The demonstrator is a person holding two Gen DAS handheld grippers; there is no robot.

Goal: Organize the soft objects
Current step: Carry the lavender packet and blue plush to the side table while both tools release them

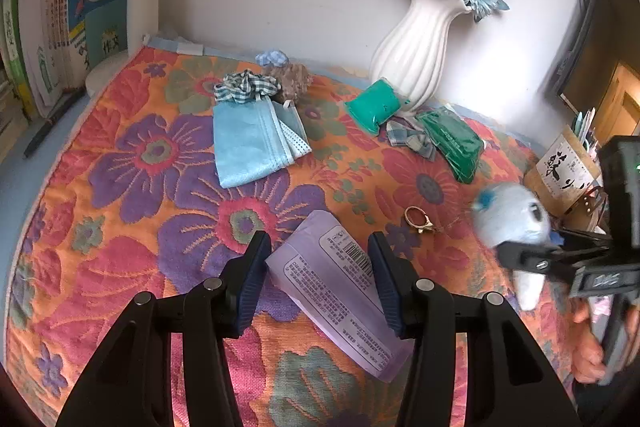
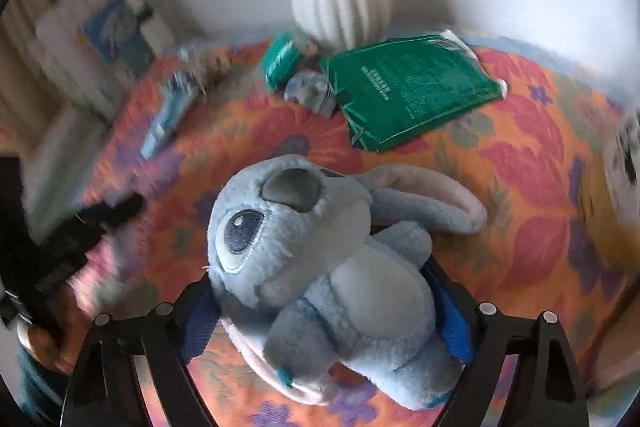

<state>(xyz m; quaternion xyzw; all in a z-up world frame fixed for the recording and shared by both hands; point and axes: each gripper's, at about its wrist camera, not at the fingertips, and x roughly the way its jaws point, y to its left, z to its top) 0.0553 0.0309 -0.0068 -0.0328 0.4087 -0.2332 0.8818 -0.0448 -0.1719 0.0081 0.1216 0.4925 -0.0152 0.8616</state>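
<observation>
My left gripper (image 1: 318, 255) is open, its jaws standing either side of a purple tissue packet (image 1: 340, 291) lying on the flowered cloth (image 1: 120, 227). My right gripper (image 2: 324, 311) is shut on a blue plush toy (image 2: 320, 267), held above the cloth; the toy also shows blurred in the left wrist view (image 1: 512, 219). Blue face masks (image 1: 248, 143), a checked scrunchie (image 1: 244, 87) and a brown scrunchie (image 1: 294, 77) lie at the back left. A green packet (image 1: 374, 105), a checked bow (image 1: 412, 139) and a dark green pouch (image 2: 408, 87) lie by the vase.
A white ribbed vase (image 1: 416, 43) with blue flowers stands at the back. Books (image 1: 60, 19) stand at the left edge. A gold ring (image 1: 418, 219) lies on the cloth right of the purple packet. A brown box (image 1: 560, 171) sits at the right.
</observation>
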